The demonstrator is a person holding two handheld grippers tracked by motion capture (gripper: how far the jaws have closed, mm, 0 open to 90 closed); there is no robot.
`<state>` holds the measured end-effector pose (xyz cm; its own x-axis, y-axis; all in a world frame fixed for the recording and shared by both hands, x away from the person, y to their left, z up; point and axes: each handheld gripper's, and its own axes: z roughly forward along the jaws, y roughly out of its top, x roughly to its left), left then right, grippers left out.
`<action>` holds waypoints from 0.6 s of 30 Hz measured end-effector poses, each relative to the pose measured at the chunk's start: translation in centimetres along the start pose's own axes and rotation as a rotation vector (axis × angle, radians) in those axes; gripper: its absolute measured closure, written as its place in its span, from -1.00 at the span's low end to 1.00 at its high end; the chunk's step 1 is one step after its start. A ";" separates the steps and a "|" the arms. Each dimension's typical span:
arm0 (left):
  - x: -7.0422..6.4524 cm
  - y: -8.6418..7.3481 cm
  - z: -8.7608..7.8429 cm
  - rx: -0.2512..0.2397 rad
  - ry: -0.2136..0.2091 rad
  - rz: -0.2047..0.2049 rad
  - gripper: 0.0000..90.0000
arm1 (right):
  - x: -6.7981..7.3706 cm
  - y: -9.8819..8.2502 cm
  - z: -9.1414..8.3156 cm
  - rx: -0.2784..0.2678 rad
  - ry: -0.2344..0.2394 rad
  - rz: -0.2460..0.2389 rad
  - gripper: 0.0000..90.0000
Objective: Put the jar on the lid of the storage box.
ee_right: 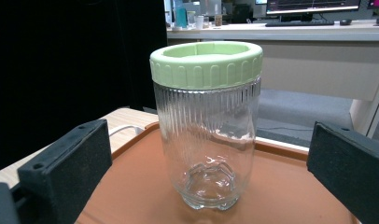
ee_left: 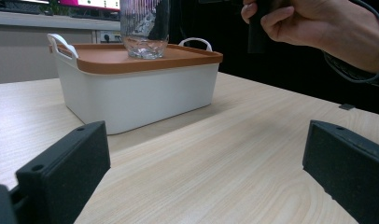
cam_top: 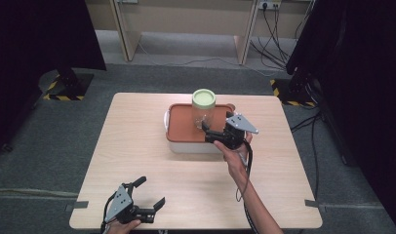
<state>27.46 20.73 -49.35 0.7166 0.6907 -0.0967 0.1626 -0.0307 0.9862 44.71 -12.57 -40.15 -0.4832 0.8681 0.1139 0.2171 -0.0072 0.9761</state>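
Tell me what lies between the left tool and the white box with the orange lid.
Only bare table top. In the left gripper view, plain wood runs from the open left tool up to the white box, with nothing on that stretch. The high view agrees.

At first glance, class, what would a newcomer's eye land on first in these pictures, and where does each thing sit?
A clear ribbed glass jar with a pale green lid stands upright on the orange lid of a white storage box at the far middle of the wooden table. The right gripper is open, facing the jar. The left gripper, also open, sits at the table's near edge.
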 end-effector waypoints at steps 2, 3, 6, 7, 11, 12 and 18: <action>0.0 0.0 0.0 0.001 0.000 0.000 -1.00 | 0.0 -0.1 -0.3 0.000 0.004 0.002 -0.99; 0.0 0.0 0.0 0.000 0.000 -0.001 -1.00 | -0.1 -0.1 -0.4 -0.002 0.006 0.000 -0.99; 0.0 0.0 0.0 0.001 0.001 -0.001 -1.00 | 0.0 -0.3 -0.8 -0.004 0.013 -0.002 -0.99; 0.0 0.0 0.0 0.000 0.001 -0.001 -1.00 | 0.0 -0.3 -0.9 -0.005 0.016 -0.001 -0.99; 0.0 0.0 0.0 0.000 0.002 0.000 -1.00 | 0.1 -0.4 -1.3 -0.008 0.027 0.000 -0.99; 0.0 0.0 0.0 0.001 0.002 -0.001 -1.00 | 0.1 -0.4 -1.5 -0.010 0.027 0.002 -0.99; 0.0 0.0 0.0 0.001 0.003 0.000 -1.00 | 0.2 -0.6 -2.0 -0.016 0.030 -0.005 -0.99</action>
<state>27.48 20.74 -49.36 0.7148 0.6926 -0.0967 0.1638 -0.0315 0.9860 42.80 -13.42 -40.36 -0.5097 0.8527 0.1142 0.2012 -0.0109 0.9795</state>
